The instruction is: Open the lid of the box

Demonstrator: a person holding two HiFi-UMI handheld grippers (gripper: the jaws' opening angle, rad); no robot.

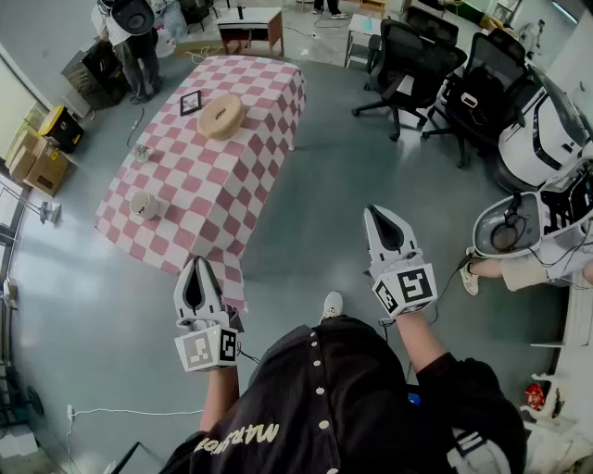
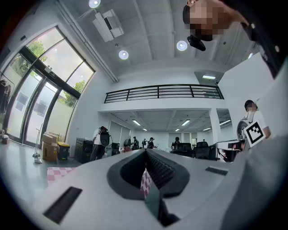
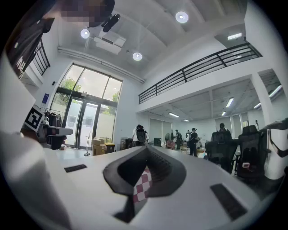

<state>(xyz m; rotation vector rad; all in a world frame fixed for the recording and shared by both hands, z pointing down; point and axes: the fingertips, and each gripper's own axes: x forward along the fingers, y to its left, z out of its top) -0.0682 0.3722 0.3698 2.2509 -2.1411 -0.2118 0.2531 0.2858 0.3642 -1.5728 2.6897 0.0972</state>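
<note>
Both the left gripper [image 1: 196,274] and the right gripper [image 1: 379,224] are pinched fully together, with nothing in either. The round tan box [image 1: 221,117] sits well off, toward the far end of the checkered table [image 1: 199,199], far-left of me. I'd say the left one's closer.

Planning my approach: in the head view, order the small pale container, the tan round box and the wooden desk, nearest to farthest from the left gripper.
From the left gripper:
1. small pale container, near left of the table.
2. tan round box, toward its far end.
3. wooden desk, beyond the table.
</note>
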